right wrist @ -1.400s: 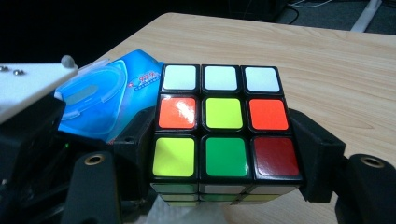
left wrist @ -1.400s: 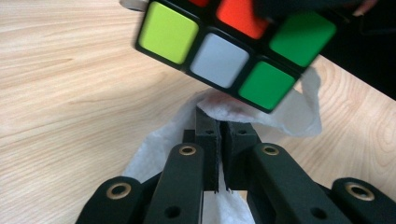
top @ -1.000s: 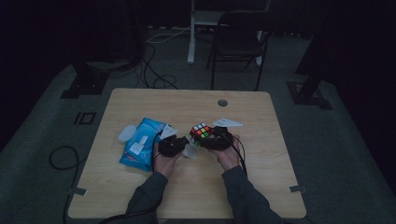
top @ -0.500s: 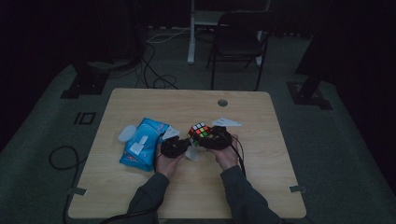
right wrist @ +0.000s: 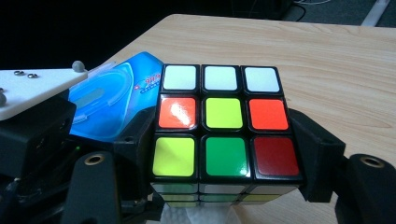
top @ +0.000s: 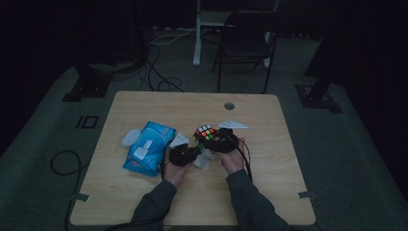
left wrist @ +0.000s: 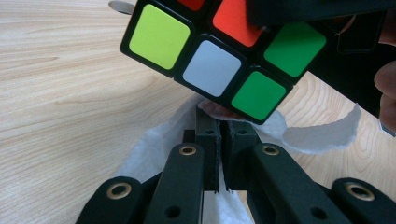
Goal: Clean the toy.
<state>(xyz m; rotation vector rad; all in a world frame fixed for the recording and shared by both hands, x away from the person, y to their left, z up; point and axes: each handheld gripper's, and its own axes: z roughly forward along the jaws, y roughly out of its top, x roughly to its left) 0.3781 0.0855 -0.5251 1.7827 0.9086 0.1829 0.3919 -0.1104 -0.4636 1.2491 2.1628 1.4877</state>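
Right tool point(top: 215, 139) clamped on Rubik's cube point(right wrist: 223, 122), held above table point(top: 269, 144) centre; left tool point(left wrist: 219, 135) pinched on white tissue point(left wrist: 322, 135) under cube, beside blue wipes pack point(top: 149, 147)

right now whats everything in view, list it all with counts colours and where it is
puzzle cube: 1, mixed colour stickers on black, clamped in the right gripper above the table's middle
wet wipe: 1, white, pinched in the left gripper just under the cube
wipes pack: 1, blue, left of the hands on the table
round lid: 1, whitish, at the pack's left edge
table: 1, light wood, centre of the room
chair: 1, dark, beyond the table
floor cables: several, dark, behind the table and at its left
left gripper: 1, black, shut on the wipe
right gripper: 1, black, jaws on the cube's sides
hands and sleeves: 2, dark sleeves, from the bottom edge
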